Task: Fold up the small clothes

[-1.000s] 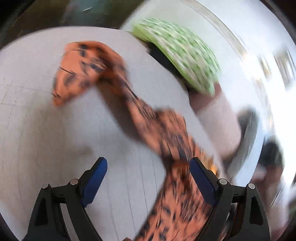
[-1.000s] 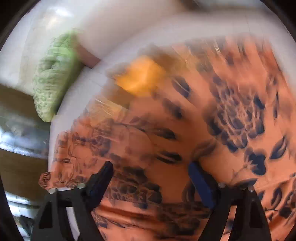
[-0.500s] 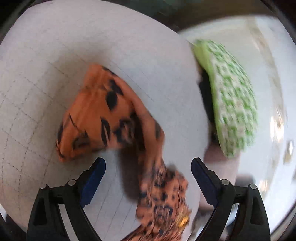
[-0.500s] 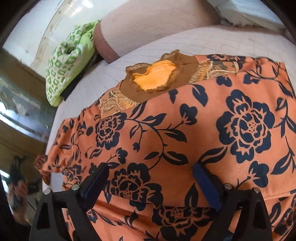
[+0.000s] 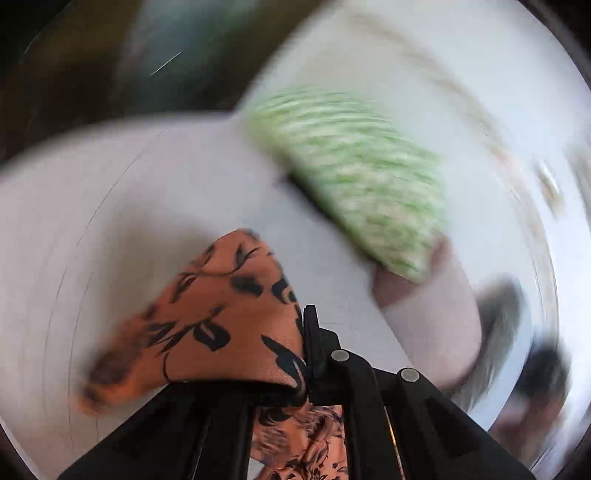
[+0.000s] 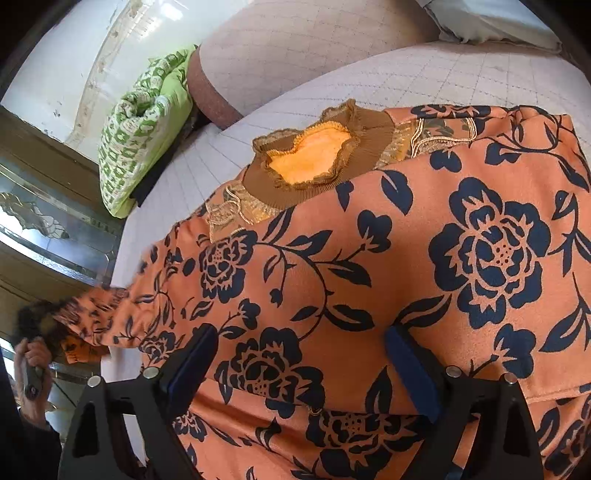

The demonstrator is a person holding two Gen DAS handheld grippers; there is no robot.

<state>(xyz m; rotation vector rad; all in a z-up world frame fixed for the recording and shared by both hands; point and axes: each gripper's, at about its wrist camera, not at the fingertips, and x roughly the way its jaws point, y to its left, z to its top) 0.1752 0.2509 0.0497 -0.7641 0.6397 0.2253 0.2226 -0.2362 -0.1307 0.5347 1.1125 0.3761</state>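
Note:
An orange garment with dark blue flowers (image 6: 388,258) lies spread on a pale quilted bed (image 6: 424,74), its brown ruffled collar (image 6: 317,162) towards the far side. My right gripper (image 6: 301,354) is open, low over the garment's body, with nothing between its pads. My left gripper (image 5: 304,343) is shut on the garment's sleeve (image 5: 221,317) and holds it lifted above the bed; the view is blurred by motion. In the right wrist view the sleeve (image 6: 96,314) stretches out to the left edge of the bed.
A green and white patterned pillow (image 6: 144,125) (image 5: 354,177) lies at the bed's far corner next to a beige padded headboard (image 6: 295,44). A white pillow (image 6: 491,22) sits at the top right. Dark wood furniture (image 6: 44,229) stands beside the bed.
My left gripper has closed on the sleeve and is swinging it; half a second ago it was open above it. My right gripper has stayed open over the garment.

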